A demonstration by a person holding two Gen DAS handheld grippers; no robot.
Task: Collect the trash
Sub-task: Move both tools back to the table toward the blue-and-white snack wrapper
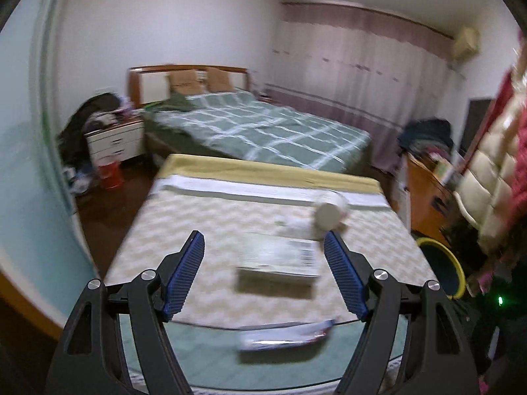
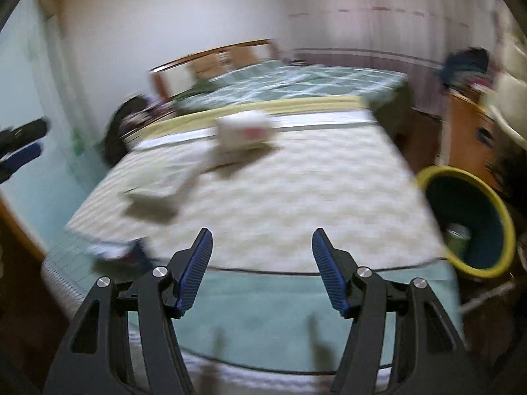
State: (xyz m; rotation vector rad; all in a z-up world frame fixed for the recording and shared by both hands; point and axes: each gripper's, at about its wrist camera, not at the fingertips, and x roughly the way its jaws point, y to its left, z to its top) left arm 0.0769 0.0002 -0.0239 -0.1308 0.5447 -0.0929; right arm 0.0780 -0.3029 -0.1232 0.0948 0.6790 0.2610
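A flat cardboard box [image 1: 280, 258] lies on the patterned table [image 1: 214, 217], between and just beyond the open fingers of my left gripper [image 1: 265, 242]. A white cup on its side [image 1: 331, 212] lies farther right. A crumpled wrapper [image 1: 283, 334] lies near the front edge. In the right wrist view my right gripper [image 2: 262, 242] is open and empty above the table [image 2: 313, 197]; the box [image 2: 158, 186], the cup [image 2: 245, 130] and the wrapper [image 2: 115, 250] show blurred. A yellow-rimmed bin [image 2: 467, 223] with a can inside stands at the right.
The bin also shows in the left wrist view [image 1: 441, 266]. A green-checked bed [image 1: 257, 128] stands behind the table, a nightstand [image 1: 115, 141] and red bucket [image 1: 110, 172] to the left, a wooden cabinet [image 1: 425, 194] to the right. My left gripper shows at the far left of the right wrist view [image 2: 23, 144].
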